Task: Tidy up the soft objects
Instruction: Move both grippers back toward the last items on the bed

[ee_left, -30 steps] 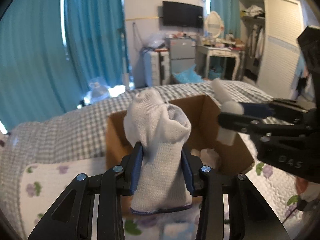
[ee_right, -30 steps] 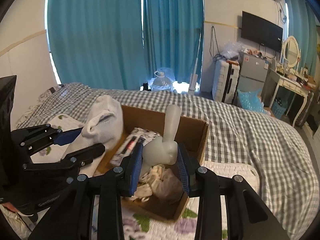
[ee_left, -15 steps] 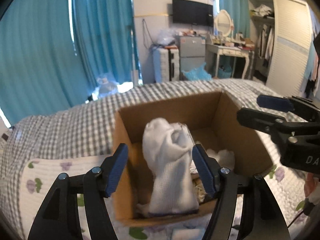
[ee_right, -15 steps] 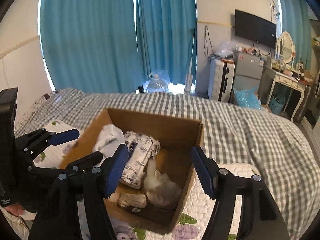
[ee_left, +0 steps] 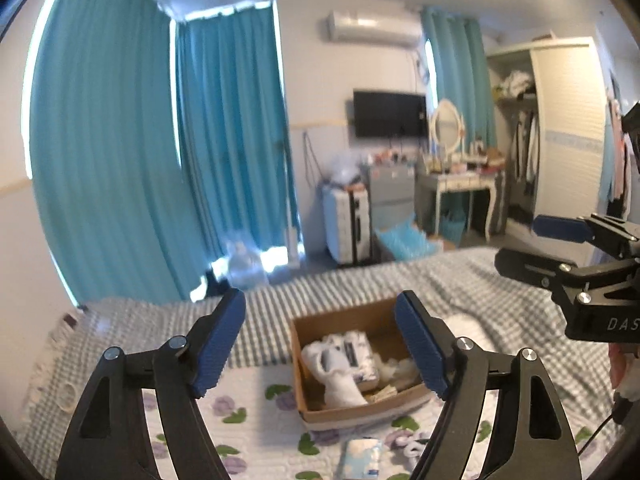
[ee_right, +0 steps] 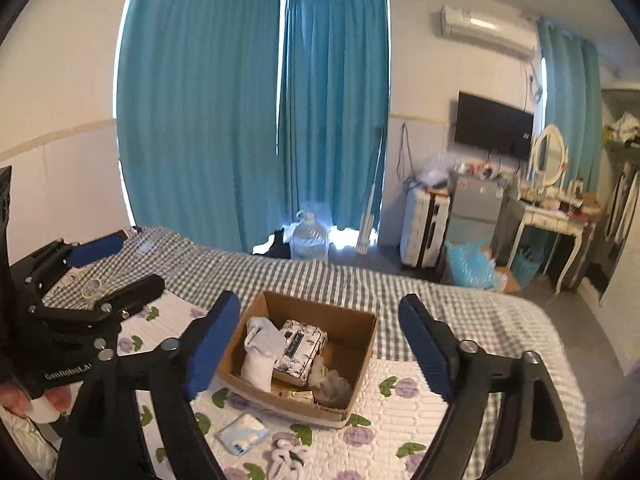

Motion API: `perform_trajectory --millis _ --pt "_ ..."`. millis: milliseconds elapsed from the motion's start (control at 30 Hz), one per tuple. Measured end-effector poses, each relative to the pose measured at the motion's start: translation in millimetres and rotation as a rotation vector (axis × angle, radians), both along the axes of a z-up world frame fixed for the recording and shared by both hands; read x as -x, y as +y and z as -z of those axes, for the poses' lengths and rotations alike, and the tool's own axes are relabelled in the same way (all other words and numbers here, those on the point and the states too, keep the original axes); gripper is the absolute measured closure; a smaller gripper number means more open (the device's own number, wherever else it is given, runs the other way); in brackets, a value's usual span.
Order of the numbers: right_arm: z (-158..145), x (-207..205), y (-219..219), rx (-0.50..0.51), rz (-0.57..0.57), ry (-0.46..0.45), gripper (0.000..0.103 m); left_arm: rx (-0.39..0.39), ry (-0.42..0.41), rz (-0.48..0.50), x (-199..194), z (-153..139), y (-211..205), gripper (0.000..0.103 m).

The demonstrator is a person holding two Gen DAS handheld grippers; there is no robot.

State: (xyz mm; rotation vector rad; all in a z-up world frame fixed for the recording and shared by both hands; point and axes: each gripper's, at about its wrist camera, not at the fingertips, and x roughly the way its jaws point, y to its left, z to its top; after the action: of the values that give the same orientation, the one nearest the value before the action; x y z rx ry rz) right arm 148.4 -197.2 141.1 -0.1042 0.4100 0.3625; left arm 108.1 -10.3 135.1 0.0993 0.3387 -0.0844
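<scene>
Cardboard box (ee_right: 362, 322): set on the floral quilt (ee_right: 404, 404) of the bed, top open. White sock (ee_right: 260, 354): stood inside the box against its left wall, long axis roughly upright, folded cuff end up. Patterned tissue pack (ee_right: 302, 350): laid just beside the sock, long axis running toward the far wall. Crumpled pale cloth (ee_right: 332, 384): in the near right corner. Left gripper (ee_left: 320, 344): held above the box, jaws spread wide, nothing held. Right gripper (ee_right: 316, 344): likewise spread and empty. Blue packet (ee_right: 242, 434): on the quilt in front of the box.
</scene>
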Motion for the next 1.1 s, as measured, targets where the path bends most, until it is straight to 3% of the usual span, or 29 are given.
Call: perform_trajectory --millis 200,433,700,1100 --pt "-27.9 57.9 0.4 0.012 0.017 -0.045 0.009 0.021 -0.033 0.002 40.7 -28.3 15.5 0.024" --pt "-8.0 90.5 1.2 0.035 0.032 -0.049 0.007 -0.006 -0.011 -0.03 62.0 -12.4 28.7 0.024" --pt "66.4 81.1 0.7 0.009 0.004 0.032 0.007 -0.013 0.075 -0.051 52.4 56.8 26.8 0.024" --pt "196.3 6.8 24.3 0.045 -0.014 0.273 0.007 0.016 0.334 -0.061 -4.5 184.8 14.3 0.024"
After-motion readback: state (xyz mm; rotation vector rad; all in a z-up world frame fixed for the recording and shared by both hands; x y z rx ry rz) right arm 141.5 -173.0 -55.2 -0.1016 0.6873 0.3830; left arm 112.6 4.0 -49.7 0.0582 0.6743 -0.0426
